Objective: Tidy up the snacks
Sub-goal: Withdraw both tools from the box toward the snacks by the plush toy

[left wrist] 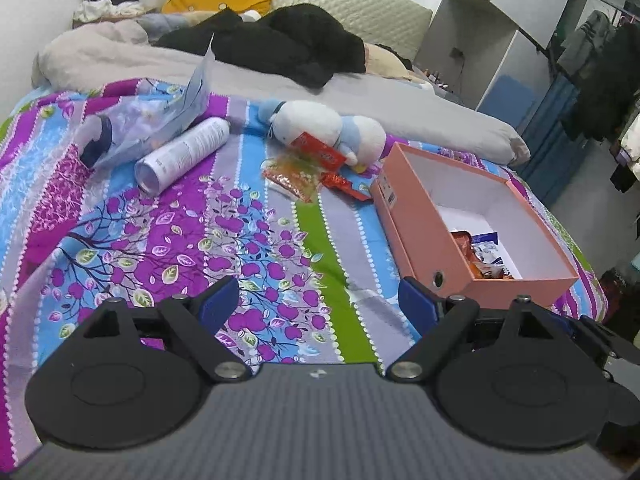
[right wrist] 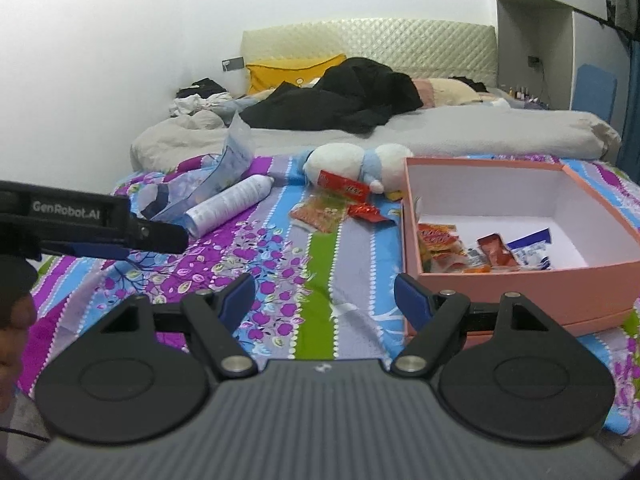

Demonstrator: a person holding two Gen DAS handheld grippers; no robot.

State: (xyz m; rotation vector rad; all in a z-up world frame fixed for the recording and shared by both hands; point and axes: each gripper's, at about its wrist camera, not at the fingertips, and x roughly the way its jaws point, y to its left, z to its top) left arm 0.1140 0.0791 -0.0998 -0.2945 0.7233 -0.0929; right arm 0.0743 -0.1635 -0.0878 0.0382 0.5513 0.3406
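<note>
Hovering w/ left gripper (left wrist: pixel 318 300) & right gripper (right wrist: pixel 324 298) both spread wide, empty, over quilt (left wrist: pixel 240 240); eyeing red snack packet (right wrist: pixel 343 187) leaning on plush toy (right wrist: pixel 356 164), beside pink box (right wrist: pixel 520 284), long axis running left-right: prob. light, crinkly, slippery, best pinching mid-edge.

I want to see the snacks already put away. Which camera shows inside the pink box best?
The right wrist view. It looks straight into the pink box, so several snack packets show on its floor. The left wrist view sees the box from the side; its near wall hides most packets.
</note>
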